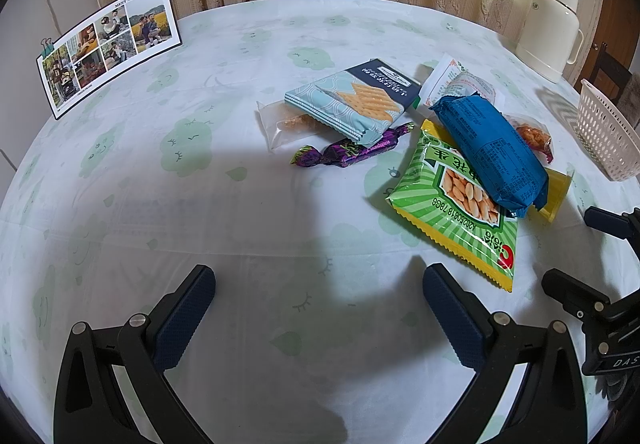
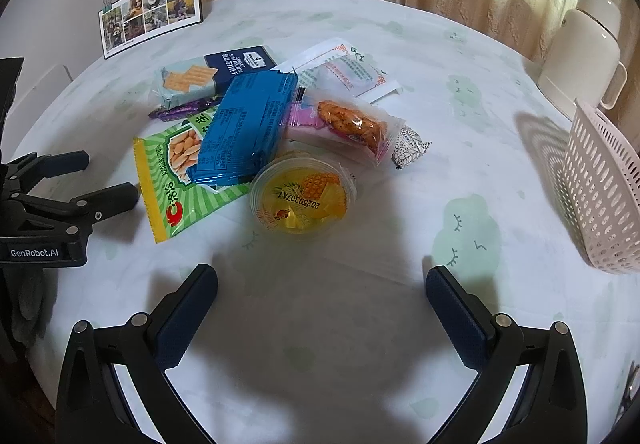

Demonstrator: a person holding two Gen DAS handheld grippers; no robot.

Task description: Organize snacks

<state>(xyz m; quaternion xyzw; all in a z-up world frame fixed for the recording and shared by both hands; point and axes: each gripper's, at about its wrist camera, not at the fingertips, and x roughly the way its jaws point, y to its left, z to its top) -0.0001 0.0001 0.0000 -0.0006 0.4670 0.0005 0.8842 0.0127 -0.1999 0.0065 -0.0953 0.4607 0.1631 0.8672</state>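
Note:
A heap of snacks lies mid-table. A blue pack [image 1: 488,148] [image 2: 248,124] rests across a green peanut bag [image 1: 452,204] [image 2: 180,180]. Behind them are a cracker pack [image 1: 352,104] [image 2: 208,74] and a purple candy [image 1: 352,148] [image 2: 184,110]. A yellow pineapple jelly cup [image 2: 302,200] sits nearest my right gripper [image 2: 322,308] [image 1: 588,256], which is open and empty. A clear pack of orange crisps [image 2: 348,124] [image 1: 532,136] lies beside the blue pack. My left gripper [image 1: 318,308] [image 2: 96,178] is open, short of the heap. A white perforated basket [image 2: 604,188] [image 1: 604,132] stands at the right.
A white printed packet [image 2: 344,72] [image 1: 452,80] and a small patterned candy [image 2: 412,148] lie behind the heap. A cream thermos jug [image 2: 580,52] [image 1: 552,24] stands at the far right, and a photo card [image 1: 108,44] [image 2: 152,12] at the far left. Curtains hang beyond the round table.

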